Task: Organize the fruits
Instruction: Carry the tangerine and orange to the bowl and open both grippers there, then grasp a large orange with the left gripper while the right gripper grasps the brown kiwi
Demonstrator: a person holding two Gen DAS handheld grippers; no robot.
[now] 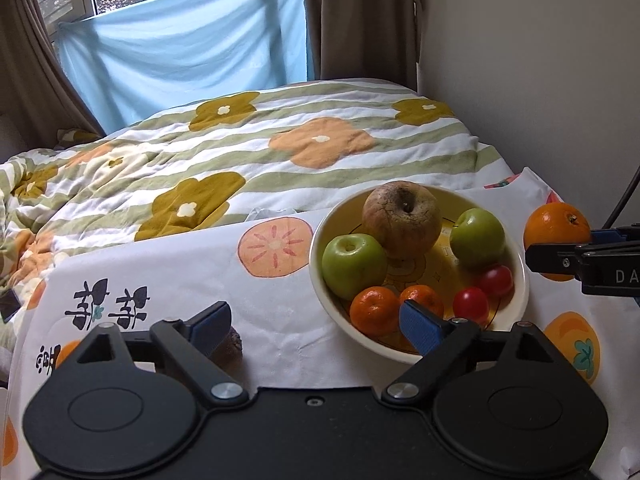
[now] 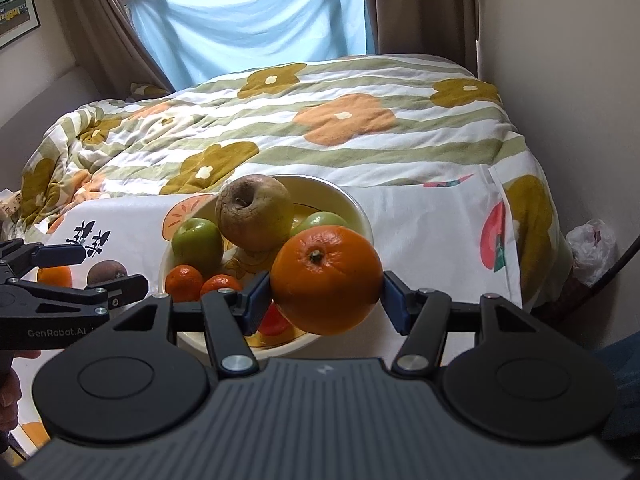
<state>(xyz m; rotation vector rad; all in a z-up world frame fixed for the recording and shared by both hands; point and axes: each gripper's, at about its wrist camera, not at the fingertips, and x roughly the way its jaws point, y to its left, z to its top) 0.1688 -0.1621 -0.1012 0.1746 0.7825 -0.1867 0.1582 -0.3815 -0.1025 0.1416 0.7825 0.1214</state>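
Clamping a large orange (image 2: 326,280) between its blue pads, the right gripper (image 2: 324,300) holds the fruit in the air just in front of the cream bowl (image 2: 362,212), at about rim height. The left gripper (image 1: 316,322) hangs released, jaws spread wide and holding nothing, low over the white persimmon-print cloth (image 1: 272,312) that covers the bench, with its right pad overlapping the bowl's near rim in its own view.

Inside the bowl sit 2 green apples (image 1: 354,266), a big brownish wrinkled apple (image 1: 402,220) resting partly on top of the others, 2 mandarins (image 1: 374,310) and 2 small red tomatoes (image 1: 471,304). Left of the bowl, on the cloth, a dark brown fruit (image 2: 107,272) and another orange fruit (image 2: 55,276) lie loose behind the left gripper's fingers. A floral quilt (image 1: 240,152) covers the bed beyond.

Risk from here, as I judge it: the bowl is already crowded, and a heavy round orange let go onto the pile could roll off, nudge the perched brown apple over the rim, or squash a tomato. Grip on a smooth sphere is narrow, so a tilt could let it slip early.
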